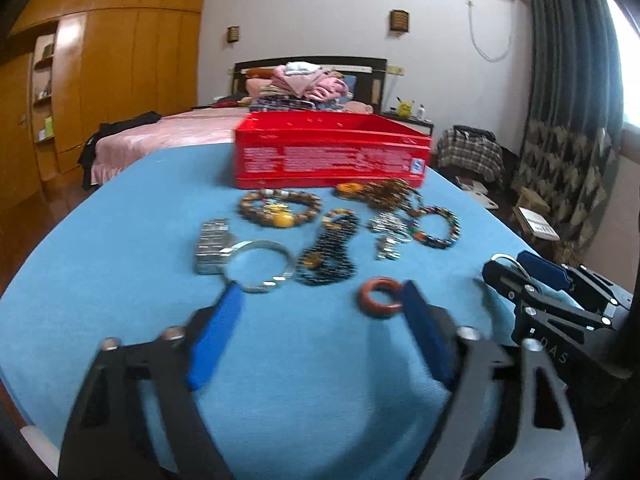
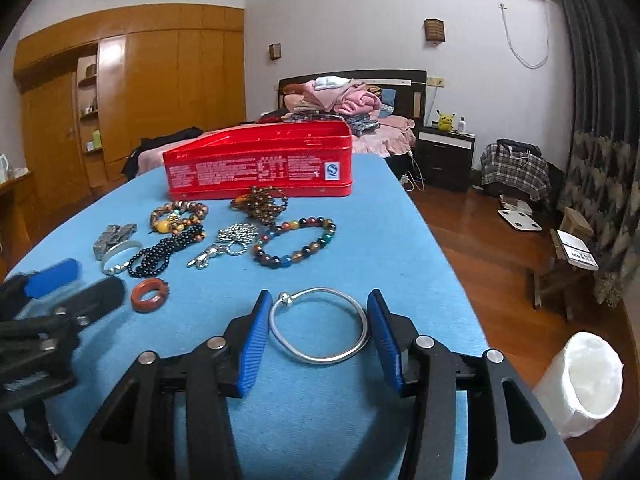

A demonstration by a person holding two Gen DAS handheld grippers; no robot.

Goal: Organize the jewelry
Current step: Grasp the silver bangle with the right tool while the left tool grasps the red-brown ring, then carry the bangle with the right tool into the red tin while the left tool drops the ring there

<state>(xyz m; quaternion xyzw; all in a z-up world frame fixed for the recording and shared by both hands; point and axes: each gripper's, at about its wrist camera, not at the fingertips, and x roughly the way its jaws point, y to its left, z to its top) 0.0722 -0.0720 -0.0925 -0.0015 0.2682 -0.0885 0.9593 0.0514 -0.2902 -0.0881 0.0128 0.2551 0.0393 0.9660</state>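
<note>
The right gripper [image 2: 318,338] is wide open around the silver bangle [image 2: 319,330] near the surface's front edge, so it should close gently, while the left gripper [image 1: 320,328] waits open and empty by the red ring [image 1: 380,297].

Red tin [image 2: 259,168], far beyond the tongs: blue-and-white square mark with a letter resembling "S" at the front face's right end; white print rows beside it, illegible. Right gripper [image 1: 520,264] body: letters "DAS", partly hidden.
</note>
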